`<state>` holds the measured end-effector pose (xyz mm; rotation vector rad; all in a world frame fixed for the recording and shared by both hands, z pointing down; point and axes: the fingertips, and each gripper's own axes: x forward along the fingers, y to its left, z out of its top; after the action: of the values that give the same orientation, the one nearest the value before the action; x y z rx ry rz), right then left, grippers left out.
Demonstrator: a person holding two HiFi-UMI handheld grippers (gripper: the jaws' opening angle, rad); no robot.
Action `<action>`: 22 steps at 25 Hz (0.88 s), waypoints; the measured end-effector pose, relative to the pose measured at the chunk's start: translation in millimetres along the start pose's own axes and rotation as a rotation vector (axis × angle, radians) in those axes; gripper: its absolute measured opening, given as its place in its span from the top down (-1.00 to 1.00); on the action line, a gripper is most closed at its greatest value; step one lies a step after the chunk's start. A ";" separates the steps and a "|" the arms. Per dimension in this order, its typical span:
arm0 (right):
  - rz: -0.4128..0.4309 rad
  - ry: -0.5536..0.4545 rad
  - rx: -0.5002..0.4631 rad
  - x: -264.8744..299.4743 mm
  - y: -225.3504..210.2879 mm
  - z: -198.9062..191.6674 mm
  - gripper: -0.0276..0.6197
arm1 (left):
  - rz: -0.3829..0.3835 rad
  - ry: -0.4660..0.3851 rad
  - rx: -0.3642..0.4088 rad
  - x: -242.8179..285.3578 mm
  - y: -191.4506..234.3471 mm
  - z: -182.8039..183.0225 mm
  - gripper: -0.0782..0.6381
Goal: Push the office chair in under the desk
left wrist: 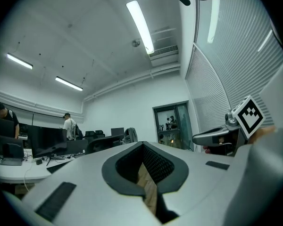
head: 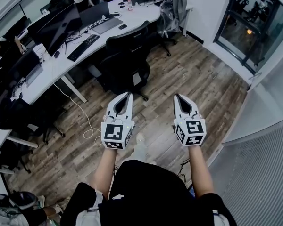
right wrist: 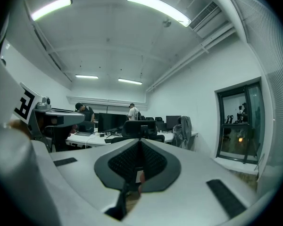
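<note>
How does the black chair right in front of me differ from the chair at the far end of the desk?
The near black chair has a bare back; the far chair carries a grey jacket. The near black chair stands just ahead of the left gripper; the far chair is farther off at the desk's end. Both stand on the wood floor beside the white desk, untouched.

monitor (head: 61, 25) | keyboard (head: 83, 47) beside it | white cable (head: 90, 132) on wood floor (head: 198, 84) | glass door (head: 252, 29)

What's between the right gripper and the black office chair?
Only bare wooden floor, as the head view shows. The right gripper, shut and empty, is apart from the office chair.
</note>
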<state>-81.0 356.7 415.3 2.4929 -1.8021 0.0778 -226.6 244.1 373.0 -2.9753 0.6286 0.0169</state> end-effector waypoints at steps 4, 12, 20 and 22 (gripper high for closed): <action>0.001 0.003 0.003 15.6 -8.7 -0.7 0.84 | 0.003 -0.001 -0.006 15.8 6.8 -2.0 0.75; -0.017 -0.018 0.007 62.8 -34.0 1.6 0.84 | 0.003 0.004 -0.018 61.3 25.3 -11.1 0.75; -0.018 -0.005 0.014 128.8 -57.7 3.7 0.84 | 0.006 0.016 0.012 121.5 56.0 -18.7 0.75; -0.014 -0.003 0.011 147.7 -60.9 6.8 0.84 | 0.006 0.017 0.010 137.0 66.8 -19.0 0.75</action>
<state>23.2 235.5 418.7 2.5140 -1.7904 0.0832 -128.4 126.2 381.1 -2.9667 0.6377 -0.0107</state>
